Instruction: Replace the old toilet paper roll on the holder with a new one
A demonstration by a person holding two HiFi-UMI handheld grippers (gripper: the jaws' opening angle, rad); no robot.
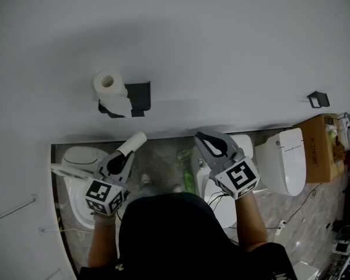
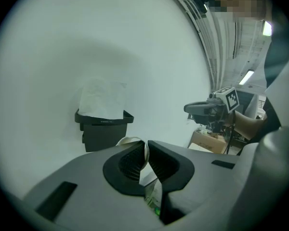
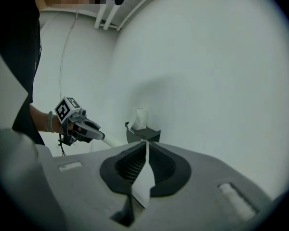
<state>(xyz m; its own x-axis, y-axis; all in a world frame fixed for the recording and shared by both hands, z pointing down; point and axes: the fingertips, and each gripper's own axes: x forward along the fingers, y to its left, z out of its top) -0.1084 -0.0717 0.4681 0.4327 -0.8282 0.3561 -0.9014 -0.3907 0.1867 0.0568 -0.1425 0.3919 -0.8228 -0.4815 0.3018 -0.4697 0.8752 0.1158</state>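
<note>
from the head view we see the whole wall (image 1: 221,51), with the black holder (image 1: 139,95) in the upper left of the frame and a full paper roll (image 1: 107,85) sitting on it, a tail hanging down. only this view shows the toilet (image 1: 283,159) at the lower right.

the left gripper (image 1: 126,154) sits at the lower left, below the holder and apart from it. a pale cardboard tube (image 1: 135,142) sticks out of it toward the wall. its own view adds what the head view cannot: the jaws are nearly together, pinching the tube's thin rim.

the right gripper (image 1: 200,137) is at lower centre, and from above it looks pressed together and empty. the right gripper view shows otherwise: a thin white sheet (image 3: 142,179), like tissue, is pinched between its closed jaws and hangs down behind them. that view also shows the roll and holder at mid frame, beyond the jaw tips.
</note>
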